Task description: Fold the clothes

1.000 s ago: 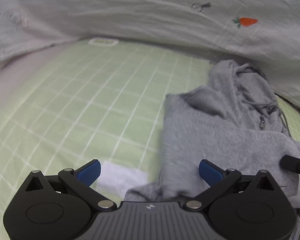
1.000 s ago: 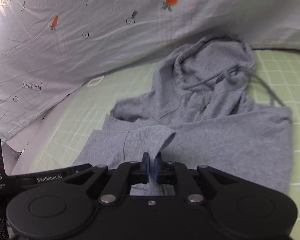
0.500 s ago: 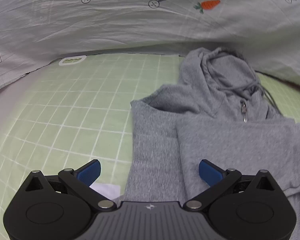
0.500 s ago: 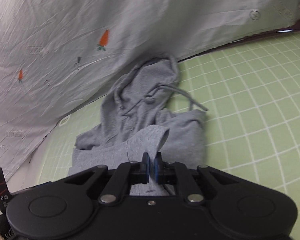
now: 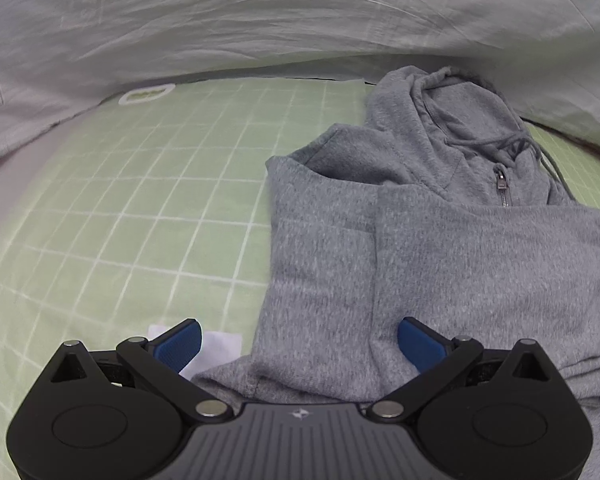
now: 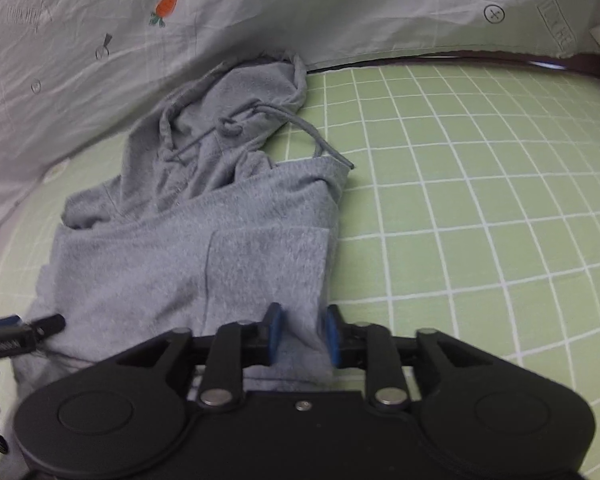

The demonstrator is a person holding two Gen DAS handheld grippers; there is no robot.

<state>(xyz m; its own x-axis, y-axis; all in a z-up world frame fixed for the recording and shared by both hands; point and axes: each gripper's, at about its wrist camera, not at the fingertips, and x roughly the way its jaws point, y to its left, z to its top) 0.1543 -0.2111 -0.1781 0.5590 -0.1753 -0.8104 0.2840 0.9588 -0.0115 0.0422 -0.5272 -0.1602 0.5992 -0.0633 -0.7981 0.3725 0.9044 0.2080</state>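
Note:
A grey zip hoodie (image 5: pixel 440 248) lies on the green checked sheet (image 5: pixel 160 200), sides folded in over the body, hood (image 5: pixel 452 120) toward the back. It also shows in the right wrist view (image 6: pixel 204 248), its drawstring (image 6: pixel 316 140) trailing onto the sheet. My left gripper (image 5: pixel 300 340) is open, its blue pads either side of the hoodie's near left edge. My right gripper (image 6: pixel 300 332) is partly open, its pads either side of the folded sleeve's near edge, the cloth lying loose between them.
A grey-white quilt with carrot prints (image 5: pixel 300 20) is heaped along the back; it also shows in the right wrist view (image 6: pixel 180 20). A white label or paper (image 5: pixel 216 348) lies by the left gripper. Green sheet (image 6: pixel 480 200) stretches right of the hoodie.
My right gripper was shut on the sleeve cloth and carried it across the hoodie; now its jaws have parted and the sleeve lies flat. The left gripper shifted slightly closer, still open.

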